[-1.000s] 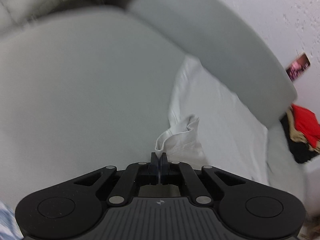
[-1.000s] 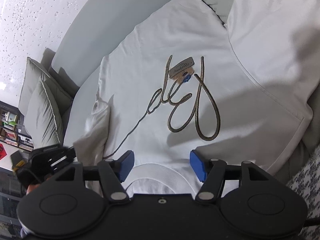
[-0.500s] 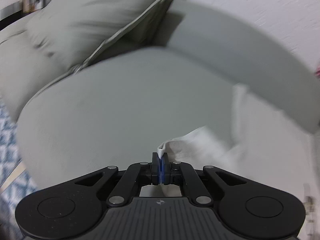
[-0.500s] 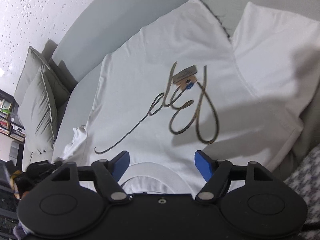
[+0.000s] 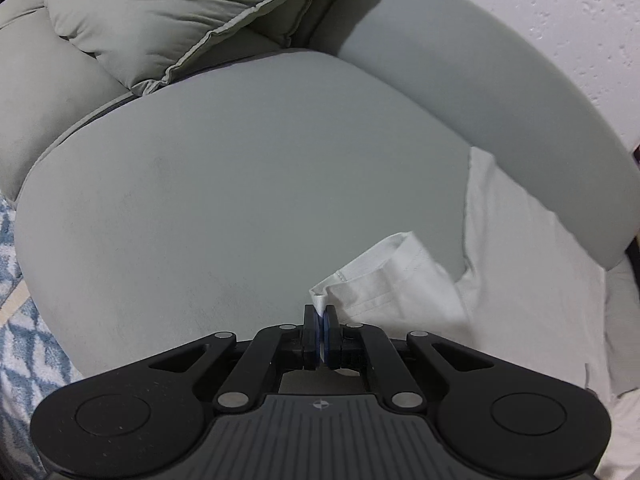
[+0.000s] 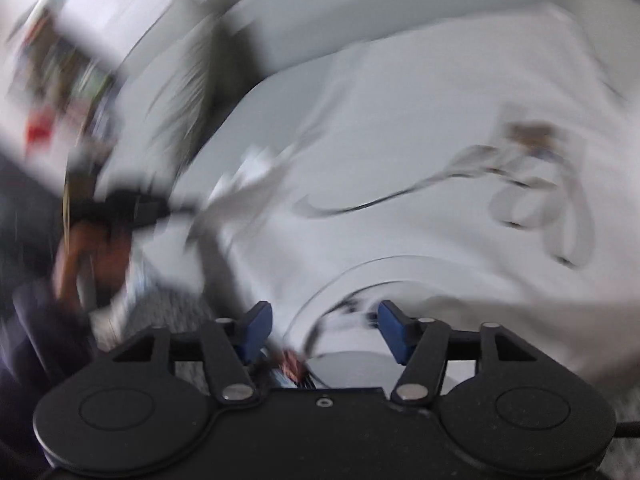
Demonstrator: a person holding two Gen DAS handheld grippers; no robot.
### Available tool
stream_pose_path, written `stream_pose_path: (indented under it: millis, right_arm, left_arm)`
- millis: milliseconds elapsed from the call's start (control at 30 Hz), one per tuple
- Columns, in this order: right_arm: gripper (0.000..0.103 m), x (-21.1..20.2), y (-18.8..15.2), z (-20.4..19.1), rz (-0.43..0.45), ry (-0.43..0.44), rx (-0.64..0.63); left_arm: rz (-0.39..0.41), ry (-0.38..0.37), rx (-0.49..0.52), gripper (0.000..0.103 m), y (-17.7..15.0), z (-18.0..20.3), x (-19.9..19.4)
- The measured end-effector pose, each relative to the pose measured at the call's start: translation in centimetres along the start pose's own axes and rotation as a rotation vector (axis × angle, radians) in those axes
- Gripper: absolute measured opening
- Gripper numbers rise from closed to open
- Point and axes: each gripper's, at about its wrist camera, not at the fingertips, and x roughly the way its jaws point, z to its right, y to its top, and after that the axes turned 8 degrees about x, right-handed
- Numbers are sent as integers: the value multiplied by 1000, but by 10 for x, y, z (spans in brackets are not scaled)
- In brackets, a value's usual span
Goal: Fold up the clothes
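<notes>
A white T-shirt (image 5: 528, 264) lies spread on the grey sofa seat (image 5: 240, 184). My left gripper (image 5: 320, 314) is shut on the hem of its sleeve (image 5: 384, 276), which is stretched out sideways over the seat. The right wrist view is badly blurred: the T-shirt (image 6: 400, 140) with its dark script print (image 6: 532, 200) fills it. The neckline (image 6: 360, 276) curves just ahead of my right gripper (image 6: 322, 328), whose blue jaws are closing. Collar fabric lies between them, but the pads do not press on it. A hand (image 6: 80, 248) holds the left gripper (image 6: 184, 208) at the left.
Grey cushions (image 5: 180, 20) lean in the sofa's far left corner. The curved backrest (image 5: 500, 92) runs behind the shirt, with a white rough wall (image 5: 560, 8) behind it. A blue-and-white patterned rug (image 5: 20, 300) shows at the lower left.
The left gripper has pulled the sleeve outward across the seat, and its view has swung toward the cushions. The right gripper has rolled and swept sideways, blurring its view, and its jaws have narrowed.
</notes>
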Motion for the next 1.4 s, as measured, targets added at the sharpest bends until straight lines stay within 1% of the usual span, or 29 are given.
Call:
stream_pose_path:
  millis: [33,100,167,233,267,300,333,367,467,533,567,600,633,667,700,733,800,867,933,967,1033,1100,1133,1167,1233,1267,1300,1333,1400]
  right_arm:
    - [47,11,-4,-14,-2,-17,-91]
    - [41,32,-13,-43,-6,-50,-273]
    - [39,49,-20,-63,9,-105,-414]
    - [36,66,-27,-75,22,-193,-557]
    - [30,72,-32,-79,36,-234,-625]
    - [15,73,-34,-81,51,-252,-655]
    - [3,71,-34,-83,66,-262,-671]
    - [3,65,-29,-83,81,-244,-628]
    - [3,38,4,-60,79,-89,-313]
    - [3,35,21,-35,20,4,-125]
    - [3,39,25,-24,-17,21,-70]
    - [5,45,25,-17,-48,9,-53]
    - [9,51,25,-12,-77,-11,-48]
    - [10,52,22,-10,-93,-13,-57]
    - [21,47,17,-11,-95,0,-78]
    - [41,37,14,-12,-90,12,-98]
    - [58,10,7,-11,-60,29,-123]
    - [58,-27,6,5,20,49,-81]
    - [56,-64,5,34,132,40,42]
    - [55,-81,4,51,193,6,103]
    - [31,-96,4,87,265,-157,219]
    - [27,-89,7,114,269,-253,317]
    - [27,-84,9,126,266,-294,365]
    - [27,-78,9,132,254,-325,379]
    - [27,-64,6,134,155,-403,392]
    - [26,-65,2,132,117,-430,388]
    - [26,-69,-4,128,85,-451,380]
    - [26,-73,-10,125,54,-473,371]
    - [17,-86,-24,121,-2,-432,362]
  left_arm:
    - [3,-8,-2,2,0,-1,-2]
    - [5,-21,-8,2,-1,-2,-5]
    - [0,-26,-16,2,-3,-2,-5]
    - [-3,-29,-22,2,-3,-3,-5]
    - [0,-29,-23,2,-3,-3,-5]
    - [2,-28,-24,2,-3,-3,-6]
    - [13,-28,-22,2,-2,-3,-8]
    - [36,-30,-16,2,-1,-3,-14]
    - [59,-12,-18,2,7,-5,-16]
    - [42,31,-11,2,11,-6,-9]
    - [16,72,8,2,12,-5,0]
    - [-11,113,27,2,12,-4,9]
    - [-34,168,57,0,12,-2,17]
    - [-41,222,95,1,10,0,20]
    - [-32,247,123,2,9,0,17]
    - [-21,261,142,2,8,-1,13]
    - [16,257,159,2,6,-5,-6]
    - [85,219,206,2,1,-1,-34]
    - [135,132,271,4,-6,14,-57]
    - [143,71,312,7,-12,28,-62]
    - [119,-61,397,9,-27,64,-61]
    - [58,-182,477,12,-45,105,-44]
    - [19,-216,523,15,-56,123,-33]
    - [-31,-226,564,14,-67,137,-21]
    - [-159,-211,632,10,-90,157,1]
    - [-187,-188,669,10,-101,157,3]
    - [-174,-166,718,10,-110,155,-3]
    - [-193,-142,752,10,-115,152,-9]
    - [-268,-78,772,11,-123,139,-16]
